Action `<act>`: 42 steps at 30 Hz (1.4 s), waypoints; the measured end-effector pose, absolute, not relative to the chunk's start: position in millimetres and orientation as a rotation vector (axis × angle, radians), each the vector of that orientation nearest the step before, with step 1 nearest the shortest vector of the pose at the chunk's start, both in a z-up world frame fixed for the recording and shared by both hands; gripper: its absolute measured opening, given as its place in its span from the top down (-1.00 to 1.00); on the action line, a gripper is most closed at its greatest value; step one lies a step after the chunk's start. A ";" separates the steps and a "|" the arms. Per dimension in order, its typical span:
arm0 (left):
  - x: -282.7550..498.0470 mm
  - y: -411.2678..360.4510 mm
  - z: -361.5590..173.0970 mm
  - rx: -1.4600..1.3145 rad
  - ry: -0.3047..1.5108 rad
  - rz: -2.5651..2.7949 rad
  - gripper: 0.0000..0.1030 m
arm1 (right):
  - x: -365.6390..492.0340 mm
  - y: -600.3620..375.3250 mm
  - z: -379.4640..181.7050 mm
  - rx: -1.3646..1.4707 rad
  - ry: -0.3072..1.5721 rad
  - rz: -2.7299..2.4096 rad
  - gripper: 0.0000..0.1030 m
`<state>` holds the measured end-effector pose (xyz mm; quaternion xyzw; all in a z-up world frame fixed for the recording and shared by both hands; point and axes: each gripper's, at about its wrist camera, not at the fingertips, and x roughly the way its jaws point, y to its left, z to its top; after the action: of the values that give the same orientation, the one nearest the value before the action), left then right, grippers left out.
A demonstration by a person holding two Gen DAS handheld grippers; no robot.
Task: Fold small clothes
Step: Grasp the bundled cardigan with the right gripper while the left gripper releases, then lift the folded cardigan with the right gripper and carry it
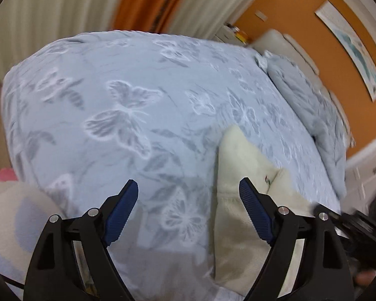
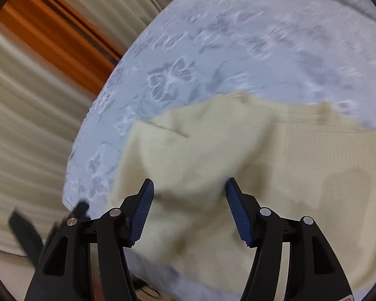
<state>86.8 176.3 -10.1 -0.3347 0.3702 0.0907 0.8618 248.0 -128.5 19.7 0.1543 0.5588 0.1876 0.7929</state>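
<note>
A cream knit garment (image 2: pixel 238 150) lies spread on a pale blue bedspread with butterfly print (image 2: pixel 238 37). In the right wrist view my right gripper (image 2: pixel 189 188) is open above the garment's near part, with cloth between the fingers but not pinched. In the left wrist view the garment (image 1: pixel 238 175) lies to the right, with a small dark mark near its neck. My left gripper (image 1: pixel 188 190) is open and empty over the bedspread (image 1: pixel 112 100), its right finger over the garment's left edge.
A folded grey-blue quilt (image 1: pixel 310 105) and a cream headboard (image 1: pixel 288 42) lie at the bed's far right. Cream and orange curtains (image 1: pixel 150 2) hang behind the bed. A white and blue soft item (image 1: pixel 17 215) sits at the left. The other gripper (image 1: pixel 358 228) shows at the right edge.
</note>
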 end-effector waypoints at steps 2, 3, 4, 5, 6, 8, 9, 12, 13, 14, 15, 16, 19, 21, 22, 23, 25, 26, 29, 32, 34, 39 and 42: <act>83.0 169.7 -2.0 -0.657 0.764 0.146 -0.57 | 259.0 -83.5 24.4 0.380 1.216 0.590 0.09; 79.8 164.1 2.0 -0.625 0.758 0.120 -0.59 | 259.3 -65.0 35.7 0.384 1.191 0.683 0.23; 78.9 158.4 6.3 -0.586 0.751 0.095 -0.65 | 256.0 -45.8 59.3 0.356 1.122 0.756 0.23; 77.6 154.0 9.3 -0.562 0.749 0.078 -0.66 | 252.1 -41.6 73.0 0.323 1.079 0.758 0.21; 79.0 148.6 10.6 -0.544 0.749 0.052 -0.68 | 247.0 -41.9 86.3 0.273 1.040 0.739 0.17; 89.6 141.8 5.9 -0.540 0.784 0.022 -0.75 | 237.4 -56.9 95.1 0.196 1.014 0.653 0.14; 95.1 140.2 -0.5 -0.543 0.807 0.032 -0.76 | 231.4 -67.9 96.0 0.173 1.008 0.609 0.14; 121.1 147.9 -37.5 -0.638 0.950 0.104 -0.75 | 204.8 -115.1 88.0 0.136 1.010 0.469 0.13; 128.1 153.5 -52.0 -0.719 0.997 0.096 -0.69 | 198.0 -129.3 82.7 0.139 1.016 0.435 0.13; 136.1 159.3 -71.5 -0.821 1.061 0.086 -0.53 | 187.8 -147.7 77.4 0.153 1.023 0.388 0.12; 136.7 162.2 -74.6 -0.849 1.060 0.105 -0.33 | 179.9 -163.8 72.5 0.178 1.030 0.357 0.12; 136.7 163.5 -68.6 -0.866 1.014 0.091 0.32 | 169.4 -186.4 67.1 0.220 1.041 0.320 0.12; 138.0 147.4 -33.3 -0.806 0.970 -0.005 0.50 | 142.4 -236.8 57.5 0.304 1.032 0.228 0.12; 131.5 112.0 18.8 -0.673 0.884 -0.113 0.52 | 128.3 -265.1 58.2 0.330 1.010 0.176 0.12; 128.3 93.1 40.0 -0.621 0.853 -0.166 0.54 | 118.7 -283.5 61.0 0.352 0.996 0.146 0.12; 122.5 57.2 71.5 -0.542 0.818 -0.261 0.54 | 112.1 -296.8 64.0 0.368 0.983 0.127 0.12; 112.6 -0.2 105.7 -0.455 0.793 -0.407 0.57 | 97.7 -326.2 73.7 0.400 0.942 0.079 0.08; 106.2 -34.9 118.6 -0.399 0.786 -0.475 0.57 | 91.2 -340.5 78.0 0.405 0.926 0.051 0.01; 84.9 -131.9 115.6 -0.235 0.816 -0.607 0.56 | 70.4 -380.4 83.5 0.401 0.892 -0.034 -0.09; 73.0 -203.4 57.2 -0.053 0.914 -0.633 0.44 | 59.9 -413.5 66.3 0.435 0.924 -0.081 -0.10; 56.6 -218.4 26.9 0.038 0.956 -0.615 0.43 | 57.7 -424.9 53.8 0.466 0.960 -0.080 -0.10; 2.6 -165.5 29.8 0.086 0.884 -0.609 -0.08 | 70.8 -417.1 35.8 0.552 1.002 0.065 -0.20; -3.8 -133.4 31.2 0.171 0.834 -0.554 -0.20 | 99.4 -394.7 15.4 0.596 1.057 0.157 -0.25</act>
<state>-3.8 -133.4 31.2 0.0819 0.3993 -0.2651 0.8738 99.4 -394.7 15.4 0.2799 0.4963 0.0738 0.8185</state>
